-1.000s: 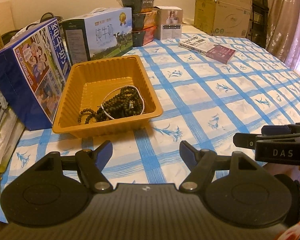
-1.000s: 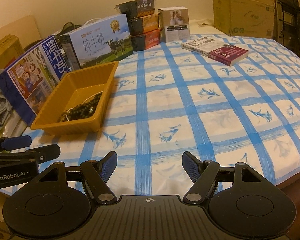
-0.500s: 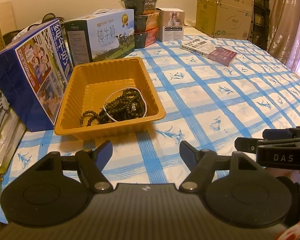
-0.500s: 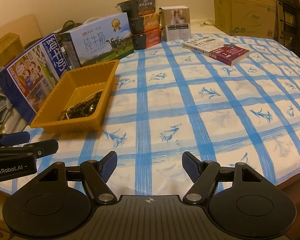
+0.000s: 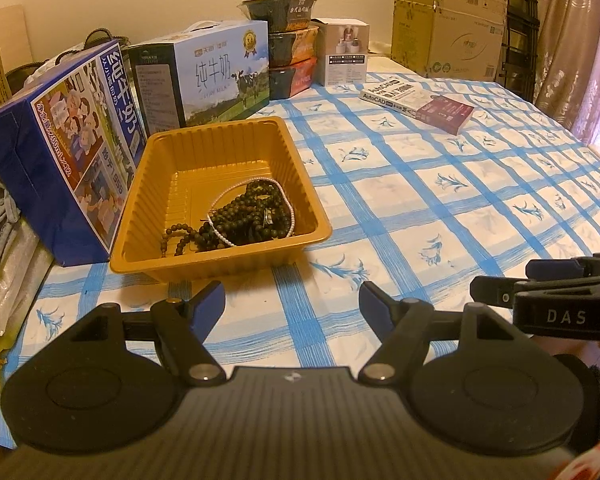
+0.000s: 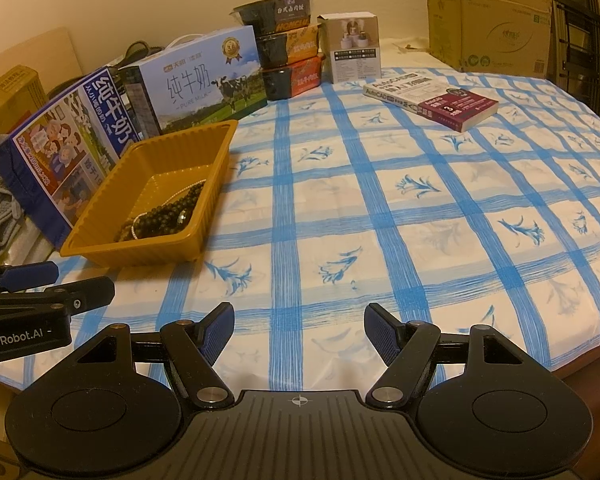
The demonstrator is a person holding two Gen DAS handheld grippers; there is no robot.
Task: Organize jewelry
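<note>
An orange plastic tray sits on the blue-checked tablecloth. It holds dark bead strands and a thin white bead strand. The tray also shows in the right wrist view, with the beads inside. My left gripper is open and empty, just short of the tray's near wall. My right gripper is open and empty over bare cloth, to the right of the tray. Each gripper appears side-on in the other's view, the right one and the left one.
Two milk cartons stand left of and behind the tray. Stacked food bowls, a small white box and a cardboard box line the back. A book lies at back right. The table edge runs near the right gripper.
Both grippers have drawn back and lifted slightly, so the tray sits a little farther off. Both stay open and empty. The jewelry has not moved.
</note>
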